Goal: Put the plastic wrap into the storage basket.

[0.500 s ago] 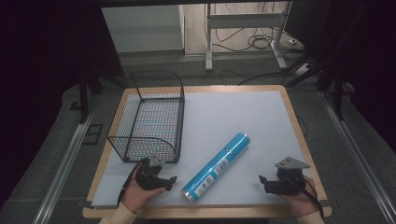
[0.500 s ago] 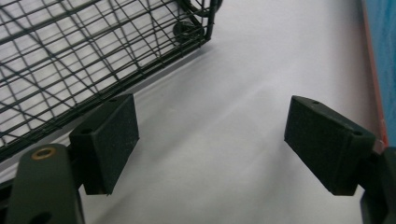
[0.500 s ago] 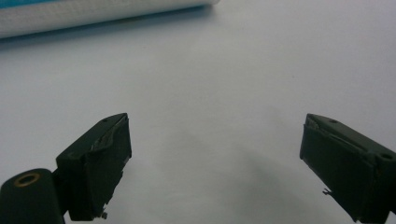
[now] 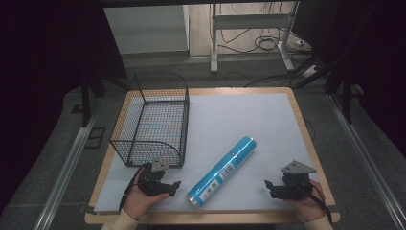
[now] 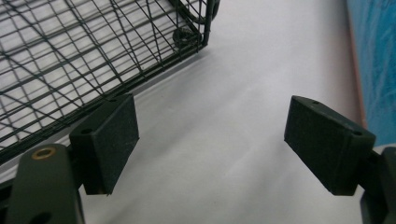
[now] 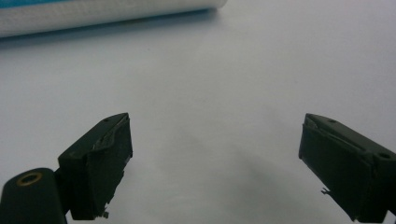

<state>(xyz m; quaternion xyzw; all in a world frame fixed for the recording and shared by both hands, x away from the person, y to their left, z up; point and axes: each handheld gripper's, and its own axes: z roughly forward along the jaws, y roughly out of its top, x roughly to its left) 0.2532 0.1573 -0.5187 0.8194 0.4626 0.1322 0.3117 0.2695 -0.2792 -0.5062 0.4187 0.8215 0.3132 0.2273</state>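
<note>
While both hands rest near the front edge of the white-topped wooden table (image 4: 268, 110), the long blue tube with a white label (image 4: 222, 171) is seen lying flat on the white top between them, tilted so one end points up and to the right. The left gripper (image 4: 171, 184) is held just in front of the black wire basket (image 4: 152, 120), near the tube's lower end, and its jaws are spread apart with nothing between them. The right gripper (image 4: 269, 185) is held on the other side of the tube, a little way off, and its jaws are also spread wide with only bare table seen between them.
</note>
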